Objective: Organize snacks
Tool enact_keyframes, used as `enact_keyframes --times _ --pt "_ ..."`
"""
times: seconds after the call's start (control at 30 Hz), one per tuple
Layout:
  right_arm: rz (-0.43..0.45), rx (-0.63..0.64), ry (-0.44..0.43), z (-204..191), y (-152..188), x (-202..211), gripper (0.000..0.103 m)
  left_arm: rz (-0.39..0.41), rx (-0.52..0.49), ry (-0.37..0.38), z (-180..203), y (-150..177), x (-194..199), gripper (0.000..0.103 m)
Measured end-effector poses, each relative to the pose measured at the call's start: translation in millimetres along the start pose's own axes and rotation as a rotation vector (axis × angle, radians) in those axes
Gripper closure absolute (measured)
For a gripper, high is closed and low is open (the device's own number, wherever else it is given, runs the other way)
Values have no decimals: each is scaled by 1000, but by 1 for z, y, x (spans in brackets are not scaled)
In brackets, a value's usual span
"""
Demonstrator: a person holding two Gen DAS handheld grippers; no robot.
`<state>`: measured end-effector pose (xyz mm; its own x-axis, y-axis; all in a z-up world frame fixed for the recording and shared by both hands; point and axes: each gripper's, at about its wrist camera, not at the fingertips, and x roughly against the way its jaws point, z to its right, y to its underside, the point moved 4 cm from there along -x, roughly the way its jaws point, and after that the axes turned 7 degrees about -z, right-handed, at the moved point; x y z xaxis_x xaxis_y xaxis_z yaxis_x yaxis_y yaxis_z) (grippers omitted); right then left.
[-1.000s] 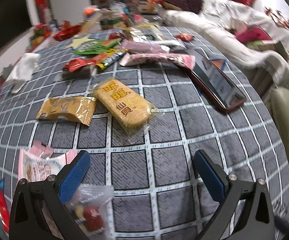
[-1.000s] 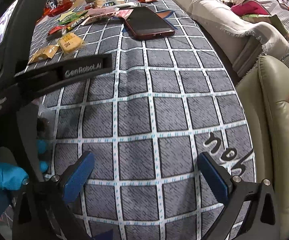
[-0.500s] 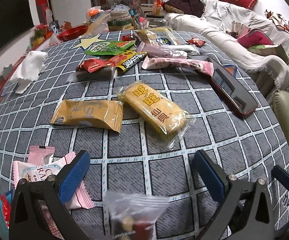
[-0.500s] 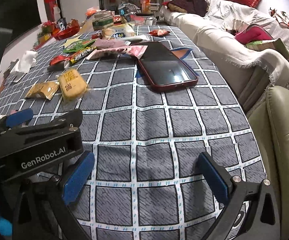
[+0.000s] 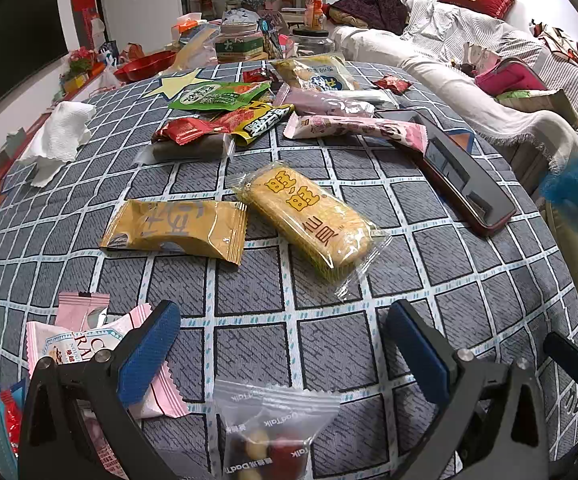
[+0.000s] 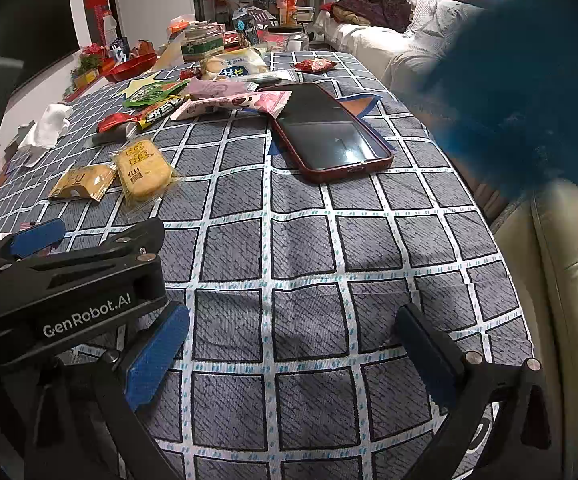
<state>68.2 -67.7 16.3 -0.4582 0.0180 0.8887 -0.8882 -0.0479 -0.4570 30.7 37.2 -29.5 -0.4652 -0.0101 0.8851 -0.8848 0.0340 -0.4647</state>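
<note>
Snacks lie on a grey checked tablecloth (image 5: 329, 344). My left gripper (image 5: 283, 354) is open and empty, low over the cloth. Ahead of it lie a yellow rice cracker pack (image 5: 309, 222) and a gold wrapper (image 5: 177, 230). A clear bag of candies (image 5: 273, 436) lies between its fingers, near the camera. Pink packets (image 5: 85, 344) sit by its left finger. My right gripper (image 6: 293, 350) is open and empty over bare cloth, with the left gripper's body (image 6: 69, 280) just to its left. The cracker pack (image 6: 143, 170) also shows in the right wrist view.
A red-cased phone (image 6: 329, 132) lies flat at mid-table. More snack packs (image 5: 249, 112) pile up at the far side, with jars (image 5: 237, 42) and a red bowl (image 5: 145, 64) behind. A white napkin (image 5: 59, 136) lies left. A sofa (image 5: 489, 80) and a beige cushion (image 6: 561, 280) stand right. A blurred blue glove (image 6: 529, 80) covers the upper right.
Both grippers have tilted up and drawn back, so more of the table shows. The clear candy bag now lies between the left fingers. A blue glove has come into the right view.
</note>
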Motion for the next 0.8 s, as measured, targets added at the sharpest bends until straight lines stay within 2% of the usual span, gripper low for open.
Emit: enact_keyframes --times 0.8 --pt "1 0 -1 0 1 0 0 5 -12 -24 0 -1 3 0"
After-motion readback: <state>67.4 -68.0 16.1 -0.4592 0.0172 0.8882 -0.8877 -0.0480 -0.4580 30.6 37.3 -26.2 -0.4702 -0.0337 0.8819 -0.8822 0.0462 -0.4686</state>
